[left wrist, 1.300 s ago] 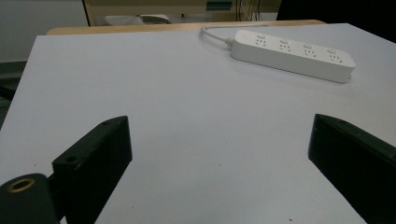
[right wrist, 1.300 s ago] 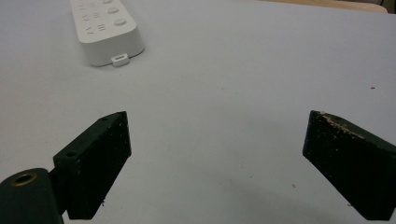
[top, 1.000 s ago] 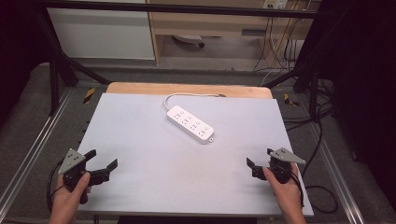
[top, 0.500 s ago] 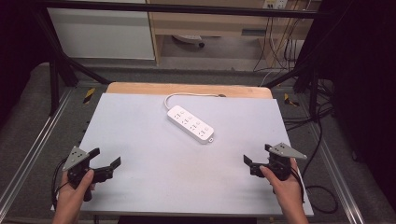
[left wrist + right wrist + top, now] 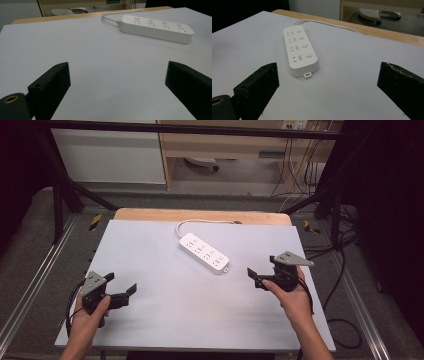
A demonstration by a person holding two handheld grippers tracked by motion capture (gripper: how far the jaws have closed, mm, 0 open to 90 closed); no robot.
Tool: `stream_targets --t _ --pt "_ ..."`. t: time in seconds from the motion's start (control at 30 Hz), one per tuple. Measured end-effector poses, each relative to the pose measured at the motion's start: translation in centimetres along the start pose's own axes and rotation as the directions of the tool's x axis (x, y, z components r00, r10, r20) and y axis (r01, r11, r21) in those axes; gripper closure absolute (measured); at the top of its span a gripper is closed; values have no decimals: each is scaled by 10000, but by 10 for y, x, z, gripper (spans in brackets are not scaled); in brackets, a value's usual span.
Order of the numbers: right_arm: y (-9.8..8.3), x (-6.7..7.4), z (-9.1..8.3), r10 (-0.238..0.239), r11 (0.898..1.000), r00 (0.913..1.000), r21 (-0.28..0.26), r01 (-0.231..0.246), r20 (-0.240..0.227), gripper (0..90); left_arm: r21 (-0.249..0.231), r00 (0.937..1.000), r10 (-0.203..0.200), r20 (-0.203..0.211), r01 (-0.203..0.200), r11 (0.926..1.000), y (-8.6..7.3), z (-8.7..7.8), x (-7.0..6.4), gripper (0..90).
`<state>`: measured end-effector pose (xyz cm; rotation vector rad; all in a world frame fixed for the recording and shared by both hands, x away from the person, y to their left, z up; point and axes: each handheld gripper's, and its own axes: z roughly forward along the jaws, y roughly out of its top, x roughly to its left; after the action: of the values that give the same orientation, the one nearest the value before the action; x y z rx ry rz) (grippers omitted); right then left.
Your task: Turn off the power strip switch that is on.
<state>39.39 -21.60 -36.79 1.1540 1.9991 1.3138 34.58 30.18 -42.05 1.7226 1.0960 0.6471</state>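
Note:
A white power strip (image 5: 204, 252) with several sockets and switches lies at an angle in the middle of the pale grey table top (image 5: 165, 320); its white cord runs off toward the far edge. My left gripper (image 5: 129, 292) is open and empty near the front left of the table, well short of the strip (image 5: 156, 28). On the right, my right gripper (image 5: 251, 276) is open and empty too, a short way from the strip's near end (image 5: 300, 50), pointing at it.
A wooden board (image 5: 200, 215) shows beyond the table's far edge. Black frame struts (image 5: 65, 190) and metal rails flank the table. Cables (image 5: 345, 270) hang at the right, and a cabinet and shelf stand behind.
The right gripper has moved forward and left, closer to the power strip's near end. The left gripper has shifted a little toward the table's middle. Both stayed open.

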Motion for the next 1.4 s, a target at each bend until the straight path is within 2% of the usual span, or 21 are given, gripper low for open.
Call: stream_targets --t 0.13,0.3,0.43,0.7,0.93,1.23,1.4 --pt "14 4 11 -77 10000 9994 -49 76 -332 250 -51 9999 -102 -15 102 9999 -2 -6 2 58" --pt "26 8 24 180 9998 9969 54 -177 -767 439 -205 9997 -256 35 257 9995 -2 -12 3 59" --pt "31 10 35 104 9999 9975 -34 -107 -703 561 -187 9997 -253 52 254 9995 -2 -12 2 59" --pt "44 15 55 -445 9990 9987 1 445 -268 779 -75 9998 -170 56 170 9998 -3 -11 0 59" --pt "51 15 68 -549 9984 9982 -125 546 -242 880 -81 9999 -146 42 146 9999 -3 -10 0 59" --pt "58 23 89 -440 9988 9977 -226 429 -522 900 -7 9998 -172 70 172 9999 -4 -10 0 59" --pt "61 29 108 -471 9989 9967 -101 466 -657 900 14 9998 -164 60 164 9999 -4 -9 1 59"
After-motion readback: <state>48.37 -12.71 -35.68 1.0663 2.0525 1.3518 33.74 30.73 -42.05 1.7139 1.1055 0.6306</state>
